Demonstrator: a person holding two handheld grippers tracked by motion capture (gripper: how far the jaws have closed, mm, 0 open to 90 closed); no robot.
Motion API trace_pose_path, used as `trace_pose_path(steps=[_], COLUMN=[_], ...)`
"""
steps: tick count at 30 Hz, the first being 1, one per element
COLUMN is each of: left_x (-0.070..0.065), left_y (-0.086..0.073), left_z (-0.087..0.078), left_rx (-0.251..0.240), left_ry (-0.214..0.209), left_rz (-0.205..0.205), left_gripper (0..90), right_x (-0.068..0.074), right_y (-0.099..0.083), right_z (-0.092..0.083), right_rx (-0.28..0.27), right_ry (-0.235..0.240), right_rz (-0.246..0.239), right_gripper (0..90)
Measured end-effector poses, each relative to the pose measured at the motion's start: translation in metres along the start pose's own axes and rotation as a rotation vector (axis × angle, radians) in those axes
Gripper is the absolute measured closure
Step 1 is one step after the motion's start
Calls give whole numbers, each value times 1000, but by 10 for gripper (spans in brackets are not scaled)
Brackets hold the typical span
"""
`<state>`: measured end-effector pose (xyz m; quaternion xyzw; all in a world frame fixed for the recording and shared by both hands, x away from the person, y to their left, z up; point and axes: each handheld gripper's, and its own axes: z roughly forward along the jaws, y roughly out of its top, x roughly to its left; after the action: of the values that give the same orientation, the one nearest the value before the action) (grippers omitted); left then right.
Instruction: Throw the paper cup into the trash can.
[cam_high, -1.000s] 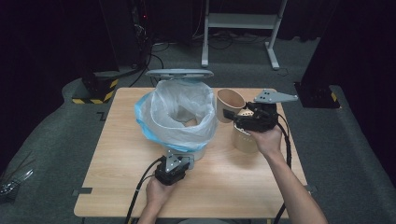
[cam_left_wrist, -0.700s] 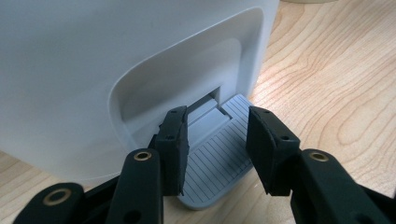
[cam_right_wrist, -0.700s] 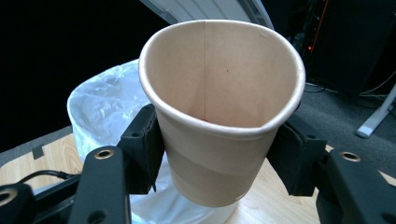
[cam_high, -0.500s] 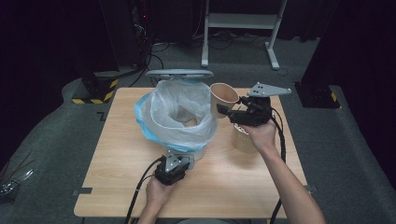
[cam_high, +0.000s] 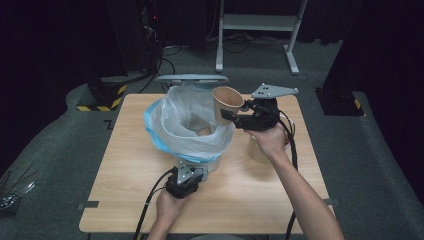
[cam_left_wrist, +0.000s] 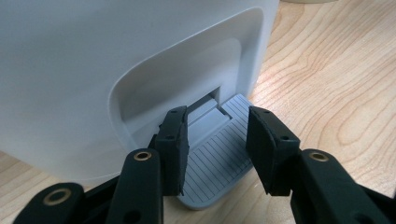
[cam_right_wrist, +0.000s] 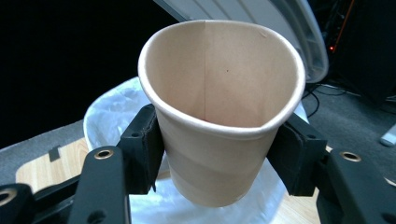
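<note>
A white pedal bin (cam_left_wrist: 93, 70) lined with a clear and blue plastic bag (cam_high: 175, 132) stands mid-table, its grey lid (cam_high: 192, 79) raised behind it. My left gripper (cam_high: 186, 172) sits at the bin's front foot. In the left gripper view its jaws (cam_left_wrist: 217, 149) stand apart over the grey ribbed pedal (cam_left_wrist: 212, 175), resting on it without clamping it. My right gripper (cam_high: 227, 114) is shut on a brown paper cup (cam_high: 226, 102), held tilted above the bag's right rim. In the right gripper view the cup (cam_right_wrist: 219, 93) is squeezed slightly oval between the pads.
A second paper cup (cam_high: 257, 150) stands on the wooden table (cam_high: 125, 165) under my right wrist. Something brown (cam_high: 204, 131) lies inside the bag. A white desk frame (cam_high: 260, 22) and cables are on the floor beyond the table.
My right gripper has carried the cup left and slightly up, from beside the bin to over the bag's right rim. The left gripper has stayed on the pedal.
</note>
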<state>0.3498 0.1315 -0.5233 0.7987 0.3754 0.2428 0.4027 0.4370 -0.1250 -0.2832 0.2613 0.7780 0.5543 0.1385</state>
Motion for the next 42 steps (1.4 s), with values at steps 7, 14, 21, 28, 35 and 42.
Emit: trace_pose_path(steps=[7,14,21,28,35,42], left_x=[0,0,0,0,-1,-1], left_y=[0,0,0,0,0,-1], left_z=[0,0,0,0,0,-1], left_rx=[1,0,-4,-6,-7,-17], left_ry=[1,-1,-4,-10,-9,-2], left_rz=[1,-1,-5,-11,-12,-11], left_gripper=[588,588,588,587,583,567], right_x=[11,16,16,16,8,1], right_y=[9,8,6,-7,-44,-100], right_z=[19,45,59,40,-4,-44], right_rx=[19,64,87,43,-14,-1], right_ry=[38,64,73,78,-2,-72], right_rz=[-21,-23,-7,-14,-1,50], right_gripper=[405,367,134,148,356,416])
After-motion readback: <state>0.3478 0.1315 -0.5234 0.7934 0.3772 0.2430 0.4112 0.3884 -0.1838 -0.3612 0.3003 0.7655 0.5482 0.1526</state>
